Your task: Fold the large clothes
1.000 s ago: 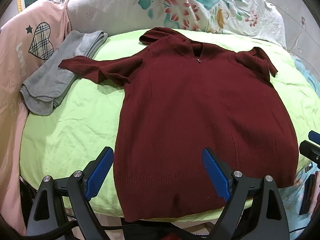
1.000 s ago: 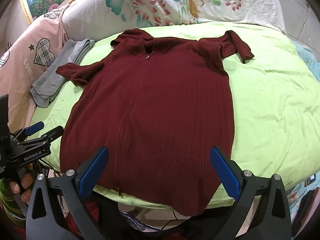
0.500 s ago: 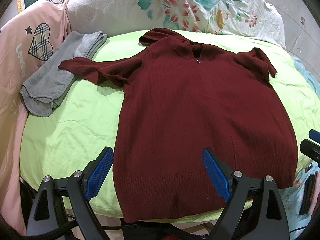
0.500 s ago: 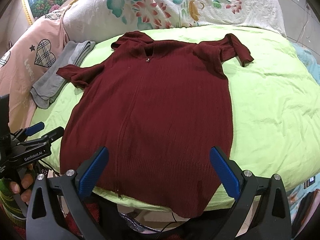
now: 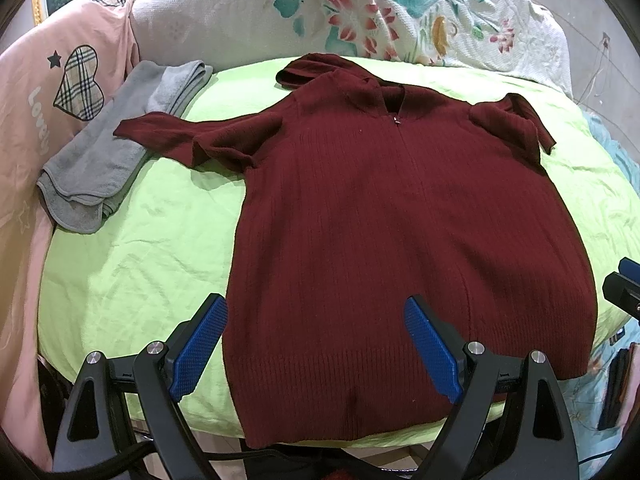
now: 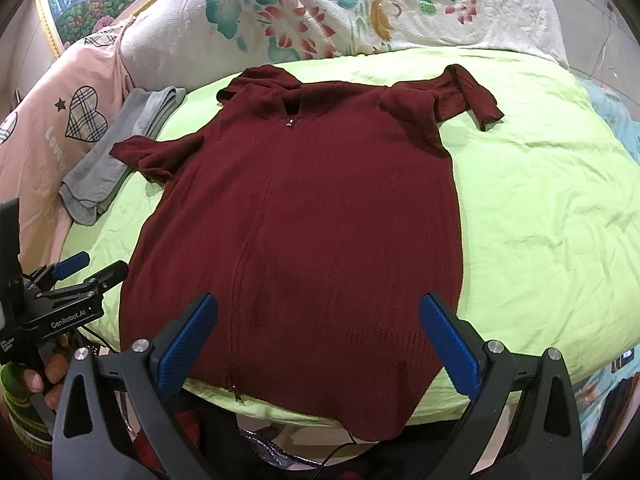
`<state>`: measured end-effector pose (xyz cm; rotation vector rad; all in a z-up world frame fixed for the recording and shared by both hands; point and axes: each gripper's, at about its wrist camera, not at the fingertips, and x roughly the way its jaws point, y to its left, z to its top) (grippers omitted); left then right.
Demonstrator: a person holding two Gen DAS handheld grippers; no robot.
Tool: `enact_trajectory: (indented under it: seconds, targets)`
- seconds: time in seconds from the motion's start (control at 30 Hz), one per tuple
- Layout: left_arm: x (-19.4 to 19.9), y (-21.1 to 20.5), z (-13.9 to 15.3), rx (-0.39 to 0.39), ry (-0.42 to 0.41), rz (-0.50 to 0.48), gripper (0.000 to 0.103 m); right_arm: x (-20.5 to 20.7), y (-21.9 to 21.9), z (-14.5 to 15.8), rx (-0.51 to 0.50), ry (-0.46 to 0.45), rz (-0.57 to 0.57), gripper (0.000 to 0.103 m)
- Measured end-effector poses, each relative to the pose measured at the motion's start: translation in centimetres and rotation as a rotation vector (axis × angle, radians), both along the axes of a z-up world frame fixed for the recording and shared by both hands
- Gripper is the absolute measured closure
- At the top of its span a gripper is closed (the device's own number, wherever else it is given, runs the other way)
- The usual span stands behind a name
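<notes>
Maroon zip sweater (image 5: 400, 232) lies spread face-up on the bed w/ lime-green sheet (image 5: 132, 248), hood toward the headboard, hem hanging a bit over the near bed edge. No fold made yet, so judging this as the start: sizing up before first grab.

Left hand-held gripper (image 5: 316, 340) hovers over the hem, jaws wide, nothing between them. Right hand-held gripper (image 6: 320, 340) same: wide apart, empty, above the hem's other side.

Next move prob. calls for taking a sleeve or a side edge & bringing it across the body. Left sleeve (image 5: 176, 140) is stretched out, its cuff lying on a folded grey garment (image 5: 108, 164), so lift needs to be clean or the grey piece drags along. Right sleeve (image 6: 468, 100) is bunched & partly doubled near the shoulder; needs straightening first, I'd say.

Around: pink top w/ plaid heart (image 5: 76, 84) draped far left, floral quilt (image 6: 360, 12) behind the hood. Neither touches the sweater body. Knit looks thick, limp; may sag when lifted.
</notes>
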<state>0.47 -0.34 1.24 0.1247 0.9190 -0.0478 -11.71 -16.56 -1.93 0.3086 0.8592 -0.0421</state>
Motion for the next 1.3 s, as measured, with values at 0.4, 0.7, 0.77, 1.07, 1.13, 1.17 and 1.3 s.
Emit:
enact_trajectory:
  seconds: [0.4,0.7,0.77,1.07,1.13,1.17,1.3]
  targets:
    - [1.1,-0.5,-0.8,-0.009,0.012,-0.032,0.012,0.6,-0.9,-0.4,0.023,-0.021,-0.014,0.002]
    - [4.0,0.5,-1.4,-0.079,0.007,-0.012,0.012,2.5,-6.7,-0.6,0.036,-0.083,-0.103,0.016]
    - [4.9,0.6,-1.5,-0.08,0.014,-0.005,0.012,3.9,-9.7,-0.8,0.059,-0.089,-0.158,0.027]
    - [8.7,-0.3,-2.8,-0.071,0.094,0.001,0.012,12.2,-22.7,-2.4,0.153,-0.117,-0.38,0.057]
    - [9.3,-0.6,-3.0,-0.063,0.101,-0.003,0.012,14.2,-24.3,-2.8,0.164,-0.113,-0.388,0.057]
    - [9.6,-0.8,-3.1,-0.058,0.105,-0.004,0.012,15.1,-24.9,-3.3,0.178,-0.105,-0.391,0.057]
    - [11.0,-1.6,-3.8,-0.037,0.132,-0.012,0.012,18.5,-27.9,-5.1,0.258,-0.078,-0.402,0.056]
